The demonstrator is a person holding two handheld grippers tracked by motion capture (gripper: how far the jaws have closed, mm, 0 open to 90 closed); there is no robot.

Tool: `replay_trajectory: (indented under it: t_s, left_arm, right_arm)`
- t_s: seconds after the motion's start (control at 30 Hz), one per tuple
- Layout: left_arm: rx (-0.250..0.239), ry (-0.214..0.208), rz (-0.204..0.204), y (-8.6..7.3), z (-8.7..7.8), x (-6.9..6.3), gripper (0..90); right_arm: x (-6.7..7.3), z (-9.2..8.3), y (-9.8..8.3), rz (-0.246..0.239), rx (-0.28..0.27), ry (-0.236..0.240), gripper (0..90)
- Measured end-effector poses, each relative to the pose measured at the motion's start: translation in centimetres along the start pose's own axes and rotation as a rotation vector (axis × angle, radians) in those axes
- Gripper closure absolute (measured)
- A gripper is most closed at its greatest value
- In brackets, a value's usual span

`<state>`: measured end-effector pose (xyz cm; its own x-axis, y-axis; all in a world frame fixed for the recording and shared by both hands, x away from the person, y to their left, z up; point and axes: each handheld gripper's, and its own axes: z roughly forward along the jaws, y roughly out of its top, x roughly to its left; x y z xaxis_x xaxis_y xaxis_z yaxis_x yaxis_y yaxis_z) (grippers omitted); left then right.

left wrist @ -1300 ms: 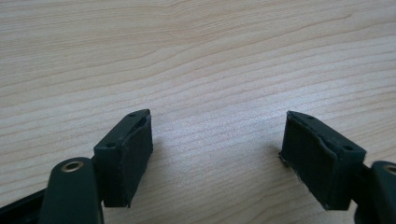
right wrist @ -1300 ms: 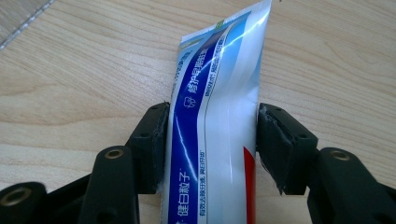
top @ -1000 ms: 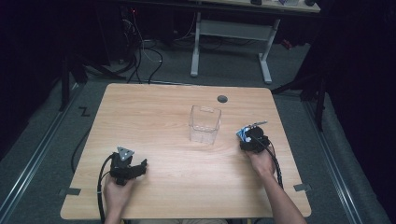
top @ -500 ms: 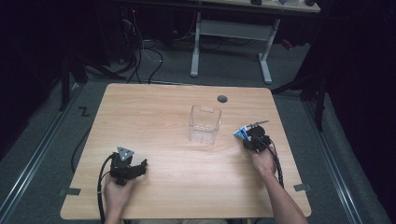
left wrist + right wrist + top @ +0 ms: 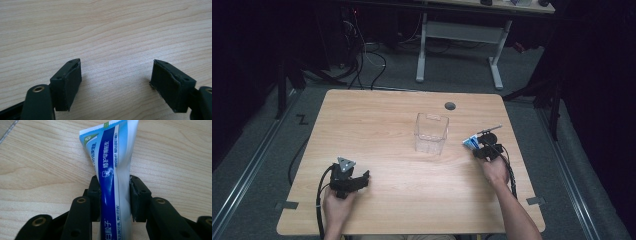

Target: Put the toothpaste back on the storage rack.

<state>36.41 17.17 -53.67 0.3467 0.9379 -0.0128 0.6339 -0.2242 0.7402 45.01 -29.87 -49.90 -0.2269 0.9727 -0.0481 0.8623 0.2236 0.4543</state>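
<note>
A blue and white toothpaste tube (image 5: 112, 157) lies on the wooden table (image 5: 387, 125) and runs between the jaws of my right gripper (image 5: 115, 195). The jaws have just been closing, and both pads press its sides. From above, the right gripper (image 5: 479, 145) is at the table's right side, and the tube's flat end (image 5: 471, 142) sticks out to the left. My left gripper (image 5: 362, 177) rests at the front left, held by a hand. Its jaws (image 5: 116, 80) stand wide apart over bare wood, with nothing between them.
A clear, empty plastic box (image 5: 431, 132) stands upright near the table's middle, just left of the right gripper. A round dark cable hole (image 5: 450, 106) sits near the far edge. A white desk frame (image 5: 459, 40) stands on the floor beyond the table.
The right gripper's jaws have closed on the toothpaste tube. Both hands have stayed where they were.
</note>
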Motion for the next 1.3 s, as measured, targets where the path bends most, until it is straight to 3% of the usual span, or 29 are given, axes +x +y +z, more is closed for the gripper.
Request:
replay_trajectory:
  t_s: [0.37,0.57,1.0,1.3]
  left_arm:
    - [0.003,0.001,0.001,0.0,0.0,0.0,24.8]
    - [0.003,0.000,0.001,0.0,0.0,0.0,24.8]
    - [0.004,0.001,0.003,0.0,0.0,0.0,24.8]
    - [0.005,0.000,0.003,0.0,0.0,0.0,24.8]
  right_arm:
    - [0.5,-0.3,-0.4,-0.045,-0.045,0.023,70.6]
    - [0.3,-1.3,-0.8,-0.021,-0.106,0.090,70.6]
    - [0.8,-3.2,-1.4,-0.045,-0.195,0.144,70.4]
    - [1.5,-3.0,-1.7,-0.064,-0.194,0.165,70.4]
